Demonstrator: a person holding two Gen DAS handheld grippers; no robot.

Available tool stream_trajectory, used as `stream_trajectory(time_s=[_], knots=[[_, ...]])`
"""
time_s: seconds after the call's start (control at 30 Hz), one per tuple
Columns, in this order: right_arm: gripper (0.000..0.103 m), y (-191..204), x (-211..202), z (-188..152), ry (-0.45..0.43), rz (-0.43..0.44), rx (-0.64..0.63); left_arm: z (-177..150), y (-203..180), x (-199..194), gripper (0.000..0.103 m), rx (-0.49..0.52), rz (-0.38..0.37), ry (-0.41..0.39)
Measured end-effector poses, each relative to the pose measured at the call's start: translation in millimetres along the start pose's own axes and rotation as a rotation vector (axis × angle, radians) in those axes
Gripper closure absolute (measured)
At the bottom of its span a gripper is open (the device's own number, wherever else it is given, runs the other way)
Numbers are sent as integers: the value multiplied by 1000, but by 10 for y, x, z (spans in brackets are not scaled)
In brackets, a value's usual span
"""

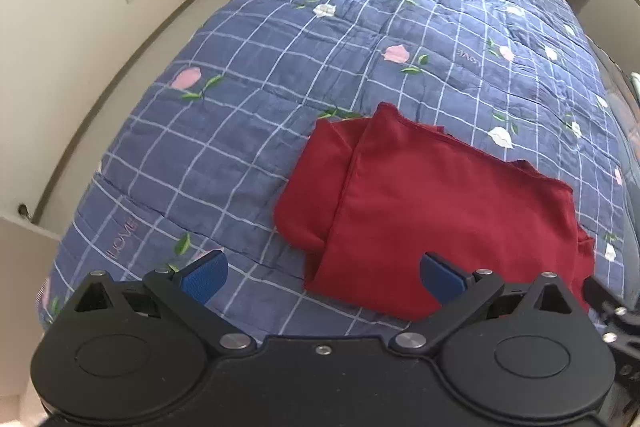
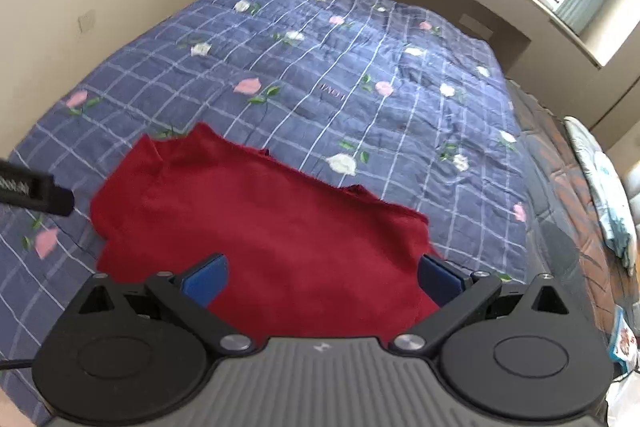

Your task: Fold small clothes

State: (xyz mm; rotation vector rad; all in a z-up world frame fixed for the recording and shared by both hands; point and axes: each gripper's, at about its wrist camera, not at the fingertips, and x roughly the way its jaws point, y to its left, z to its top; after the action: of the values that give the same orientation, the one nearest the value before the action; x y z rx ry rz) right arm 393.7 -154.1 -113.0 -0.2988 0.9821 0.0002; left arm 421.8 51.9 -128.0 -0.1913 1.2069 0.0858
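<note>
Both claws gape wide and empty: the left claw point(image 1: 323, 277) hovers with the folded dark-red cloth garment point(image 1: 432, 211) ahead to its right on the blue checked floral quilt point(image 1: 280, 67), the right claw point(image 2: 323, 279) directly above it.

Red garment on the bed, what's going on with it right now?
The red garment lies partly folded on the blue checked quilt, one side turned in over the rest. Neither gripper holds it: the left gripper hangs open above its near left corner, and the right gripper hangs open over its near edge. The person seems between folds.
</note>
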Motion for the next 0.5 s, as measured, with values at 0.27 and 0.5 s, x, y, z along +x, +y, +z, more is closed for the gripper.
stream_trajectory(time_s=[0.27,0.5], knots=[[0,96,812,-287,7,24,-38,-179,65,461,1,-89,59,6],[0,300,1108,-595,-206,-59,-77,-359,153,873,1,-146,91,42]])
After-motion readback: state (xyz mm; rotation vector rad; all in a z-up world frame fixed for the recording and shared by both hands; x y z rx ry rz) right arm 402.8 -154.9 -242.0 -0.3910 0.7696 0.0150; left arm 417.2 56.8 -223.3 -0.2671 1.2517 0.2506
